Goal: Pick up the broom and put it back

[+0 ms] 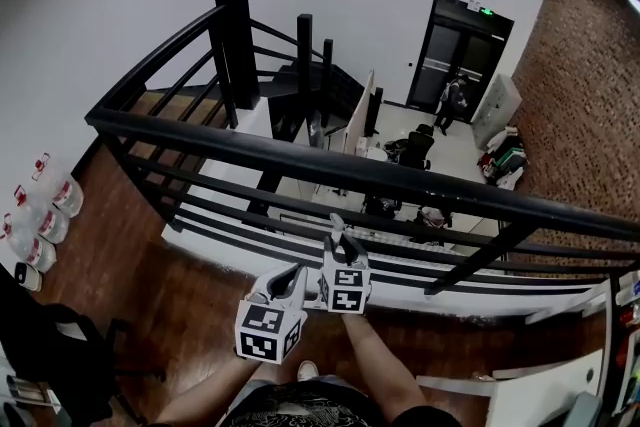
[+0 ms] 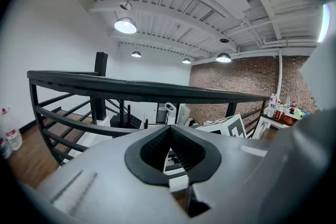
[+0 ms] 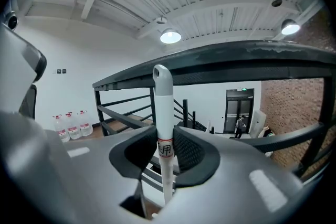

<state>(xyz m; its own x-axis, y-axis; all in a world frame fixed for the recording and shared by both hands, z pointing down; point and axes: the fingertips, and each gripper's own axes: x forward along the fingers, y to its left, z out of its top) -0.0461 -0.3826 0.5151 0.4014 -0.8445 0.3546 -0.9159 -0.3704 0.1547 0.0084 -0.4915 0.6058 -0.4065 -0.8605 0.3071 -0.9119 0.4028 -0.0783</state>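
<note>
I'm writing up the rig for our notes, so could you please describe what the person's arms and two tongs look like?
Both the left tongs and the right tongs have smooth pale grey shells with black ribbed pads. Each carries a cube bearing black-and-white square markers. The forearms are uncovered, and the top looks dark and patterned.

Left gripper [image 2: 172, 153] and right gripper [image 3: 165, 155]: grey shells, black ribbed pads [image 2: 153, 150], black-white marker cubes [image 1: 268, 332]; dark patterned top [image 1: 300, 410].
</note>
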